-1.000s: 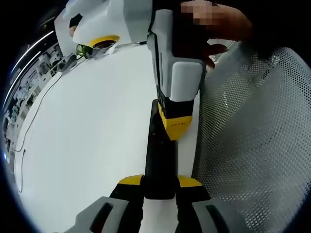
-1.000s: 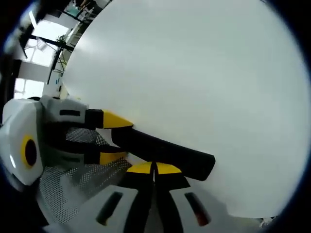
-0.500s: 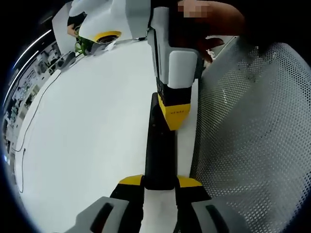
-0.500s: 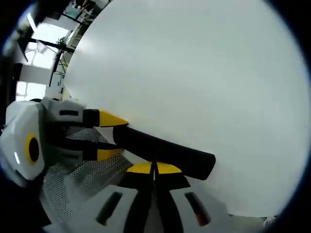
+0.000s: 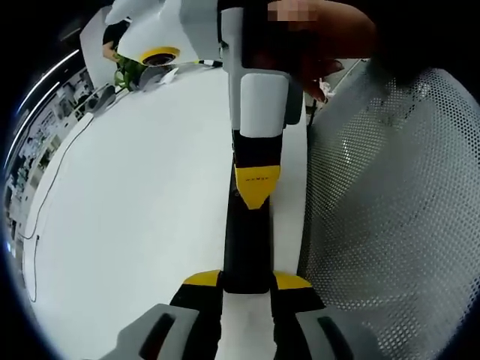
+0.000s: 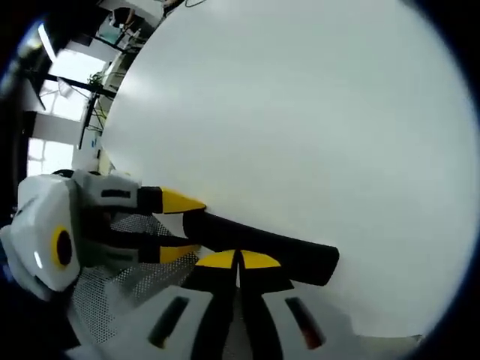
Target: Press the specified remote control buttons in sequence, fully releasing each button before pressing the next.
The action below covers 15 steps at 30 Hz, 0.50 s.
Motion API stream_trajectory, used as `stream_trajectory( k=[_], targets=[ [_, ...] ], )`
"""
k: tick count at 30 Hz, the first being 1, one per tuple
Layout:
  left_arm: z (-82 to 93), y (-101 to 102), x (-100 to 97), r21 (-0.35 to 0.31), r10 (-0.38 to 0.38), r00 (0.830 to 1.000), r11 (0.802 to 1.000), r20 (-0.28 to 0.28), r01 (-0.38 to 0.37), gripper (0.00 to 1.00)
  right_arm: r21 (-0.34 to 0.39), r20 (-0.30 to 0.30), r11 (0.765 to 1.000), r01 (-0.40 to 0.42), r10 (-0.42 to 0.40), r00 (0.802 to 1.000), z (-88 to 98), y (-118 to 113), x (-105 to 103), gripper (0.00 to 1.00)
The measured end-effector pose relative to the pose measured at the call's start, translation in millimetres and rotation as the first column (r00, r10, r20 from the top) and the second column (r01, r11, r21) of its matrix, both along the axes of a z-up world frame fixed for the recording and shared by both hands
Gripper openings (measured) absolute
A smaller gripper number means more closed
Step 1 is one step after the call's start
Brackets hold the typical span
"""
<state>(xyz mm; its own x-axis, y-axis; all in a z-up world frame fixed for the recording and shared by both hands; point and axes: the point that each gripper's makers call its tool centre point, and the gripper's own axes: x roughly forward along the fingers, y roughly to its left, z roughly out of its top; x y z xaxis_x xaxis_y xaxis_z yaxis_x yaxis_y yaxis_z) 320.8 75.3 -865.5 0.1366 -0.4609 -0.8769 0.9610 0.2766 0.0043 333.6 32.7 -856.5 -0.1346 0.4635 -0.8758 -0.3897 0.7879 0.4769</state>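
Your remote [image 5: 246, 240] lies on the table [image 5: 142, 217], between your left gripper's [image 5: 246, 283] jaws; mesh [image 5: 390, 225] sits right.

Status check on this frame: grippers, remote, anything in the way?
Left gripper shut on remote. Right gripper shut, tip down on remote's face. Mesh chair back beside it, not blocking.

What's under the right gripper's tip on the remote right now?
The right gripper, shut, its yellow tip over the black remote, which the left gripper holds at one end. The button beneath is covered; contact can't be judged. White table lies below.
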Motion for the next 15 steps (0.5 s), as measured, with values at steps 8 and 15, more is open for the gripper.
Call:
stream_trajectory(
  k=[8,15],
  targets=[
    [0.6,-2.9,1.3,-0.016,0.004,1.000,1.000,0.004,-0.004,0.25,-0.008,0.005,1.000,0.007,-0.007,1.000,-0.9,-1.5,1.9,0.00],
    [0.5,-2.8,1.5,-0.038,0.005,1.000,0.999,0.008,-0.005,0.25,-0.020,0.042,1.000,-0.007,0.008,0.999,-2.0,-1.3,2.9,0.00]
  ],
)
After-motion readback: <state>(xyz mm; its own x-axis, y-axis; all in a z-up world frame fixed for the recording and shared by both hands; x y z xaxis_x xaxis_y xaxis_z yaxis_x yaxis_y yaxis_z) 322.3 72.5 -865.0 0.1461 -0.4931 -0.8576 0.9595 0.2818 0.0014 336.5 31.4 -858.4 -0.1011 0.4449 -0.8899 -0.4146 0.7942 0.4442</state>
